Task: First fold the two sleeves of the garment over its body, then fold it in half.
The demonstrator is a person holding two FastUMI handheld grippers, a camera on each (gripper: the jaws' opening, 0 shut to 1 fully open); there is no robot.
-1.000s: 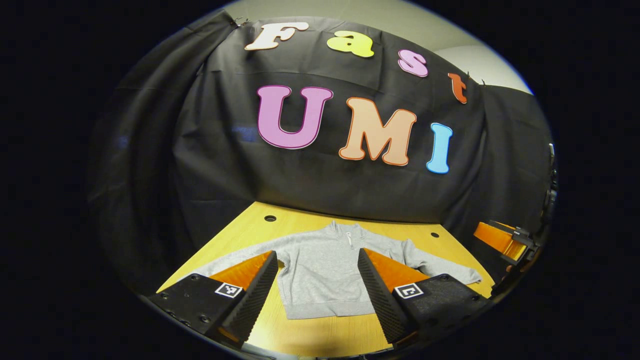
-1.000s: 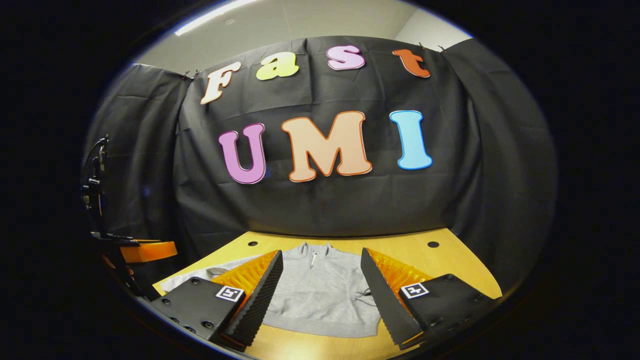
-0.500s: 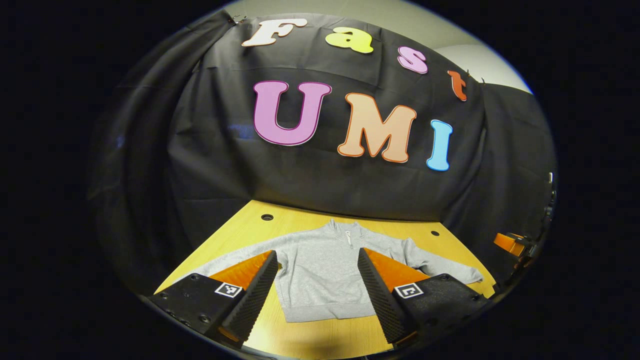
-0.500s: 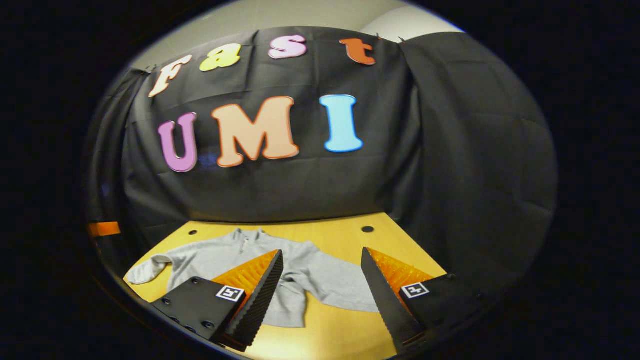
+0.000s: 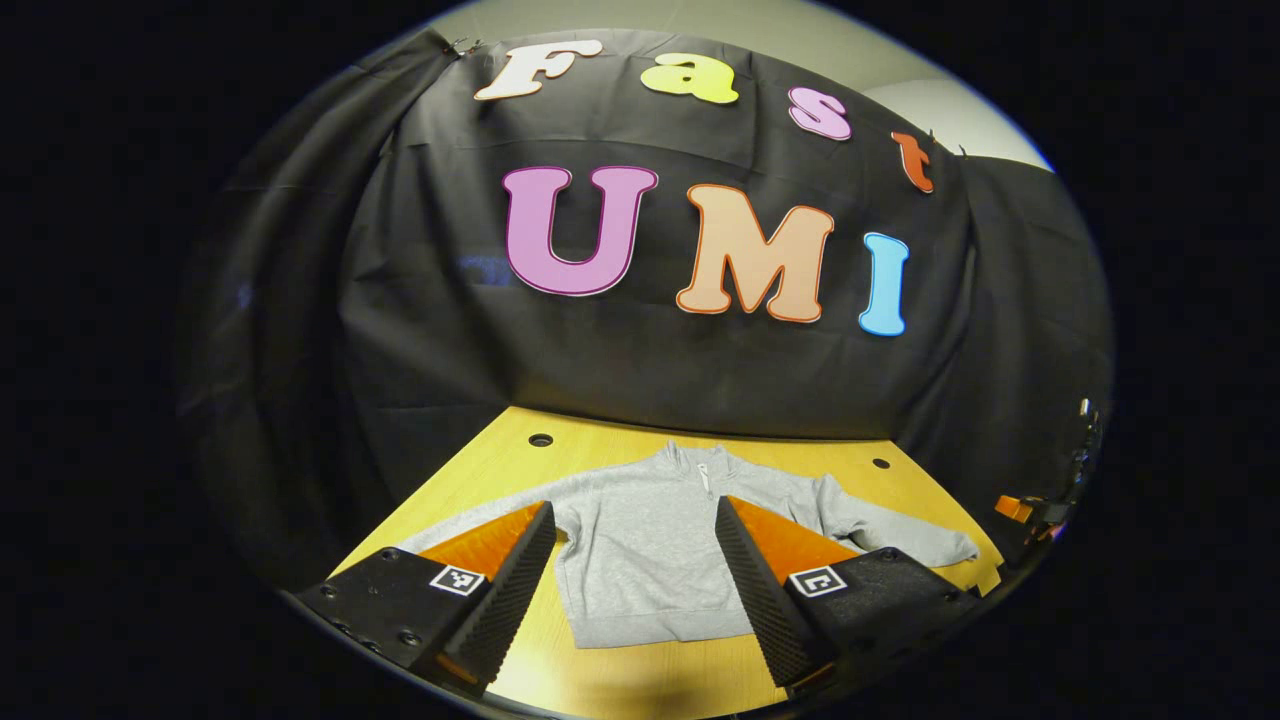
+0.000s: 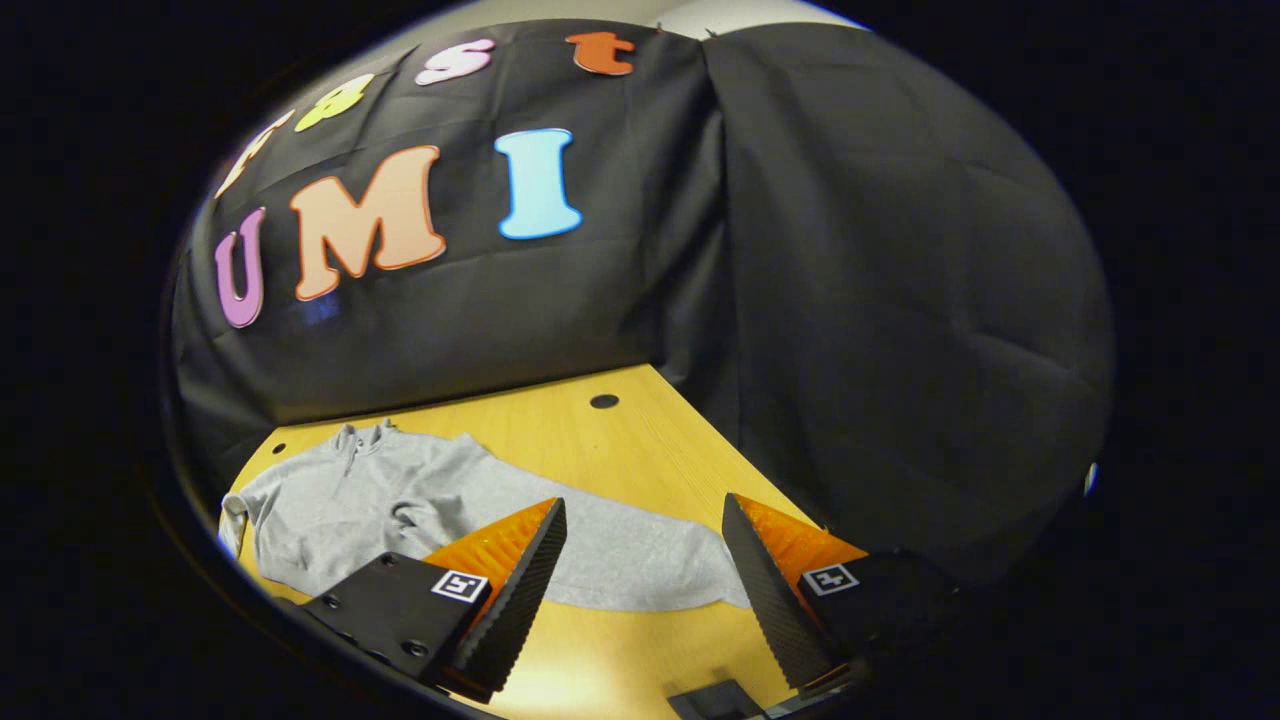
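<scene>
1. Grippers: we see the left gripper (image 5: 632, 575) and the right gripper (image 6: 640, 575) both gaping wide, nothing between the fingers.
2. We note the grey garment (image 5: 640, 545) flat on the wooden tabletop (image 5: 500, 470), sleeves spread out, right sleeve (image 6: 640, 560) beyond the right gripper.
3. Collar (image 5: 700, 462) lies farthest, toward the black cloth wall (image 5: 430, 330).

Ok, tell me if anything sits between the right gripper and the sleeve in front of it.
Nothing visible does. The right gripper hangs open above the sleeve, which lies flat on the bare wooden table, with no other object on the cloth.
</scene>
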